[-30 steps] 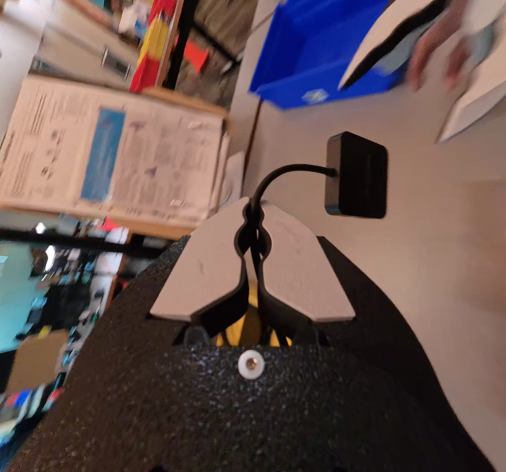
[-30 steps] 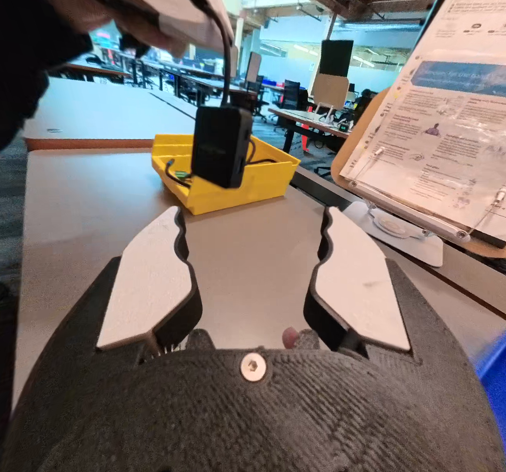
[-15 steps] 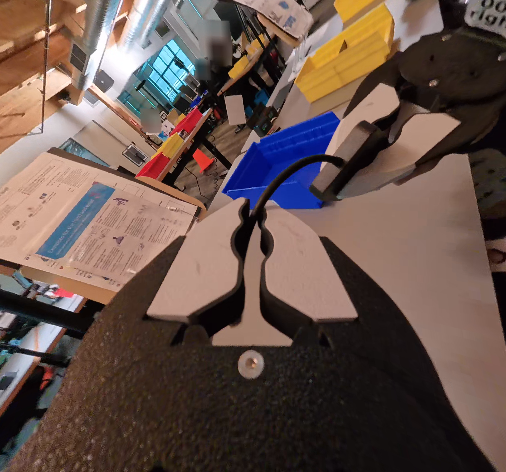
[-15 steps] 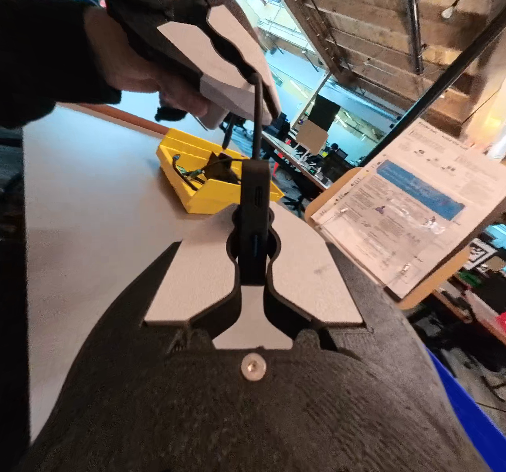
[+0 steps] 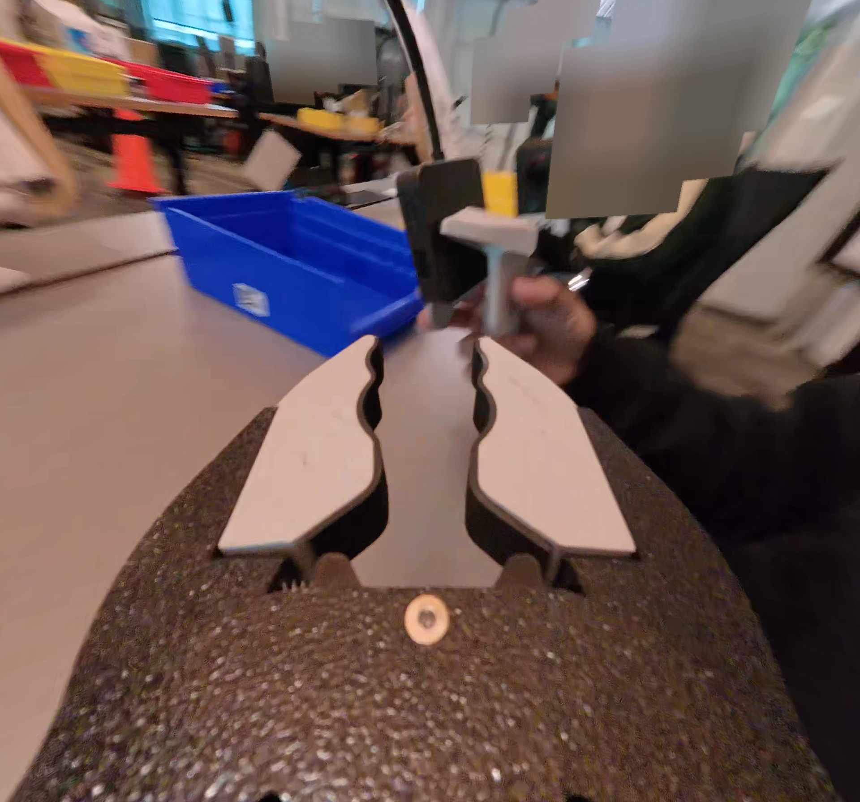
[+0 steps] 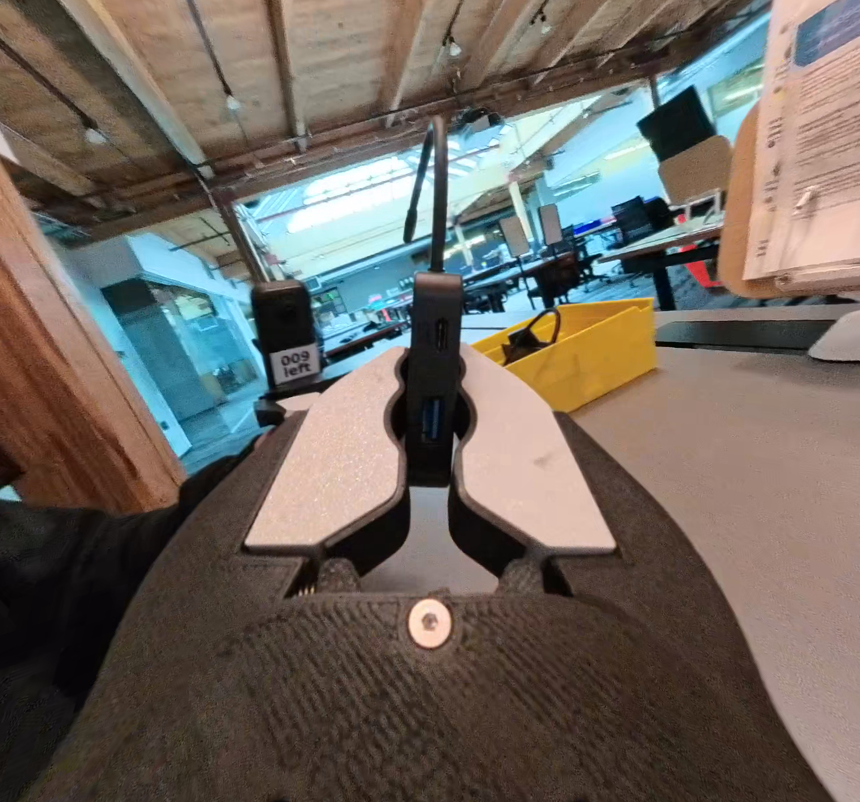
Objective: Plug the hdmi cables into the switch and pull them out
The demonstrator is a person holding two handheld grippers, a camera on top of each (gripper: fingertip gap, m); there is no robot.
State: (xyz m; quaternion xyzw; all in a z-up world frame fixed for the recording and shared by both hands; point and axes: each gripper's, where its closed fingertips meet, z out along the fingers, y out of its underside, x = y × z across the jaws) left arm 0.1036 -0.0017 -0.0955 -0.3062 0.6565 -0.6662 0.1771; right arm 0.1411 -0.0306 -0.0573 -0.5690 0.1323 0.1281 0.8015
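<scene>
The switch (image 6: 435, 361) is a thin black box with ports on its edge and a black cable (image 6: 437, 203) rising from its top. My right gripper (image 6: 430, 356) is shut on the switch and holds it upright above the table. In the left wrist view the switch (image 5: 437, 230) shows farther off, held in the right gripper's fingers (image 5: 488, 230), with its cable (image 5: 409, 49) arching up. My left gripper (image 5: 426, 351) is open and empty, just in front of the switch and below it.
A blue bin (image 5: 288, 263) stands on the grey table (image 5: 93, 384) to the left of the switch. A yellow bin (image 6: 600, 351) with cables stands at the right. A clipboard stand with papers (image 6: 809, 128) is at the far right. A person's hand and dark sleeve (image 5: 651, 398) are on the right.
My left gripper has let go of the switch's cable, opened and swung round to face the switch. My right gripper, open one second ago, closed on the switch and has tilted up with it.
</scene>
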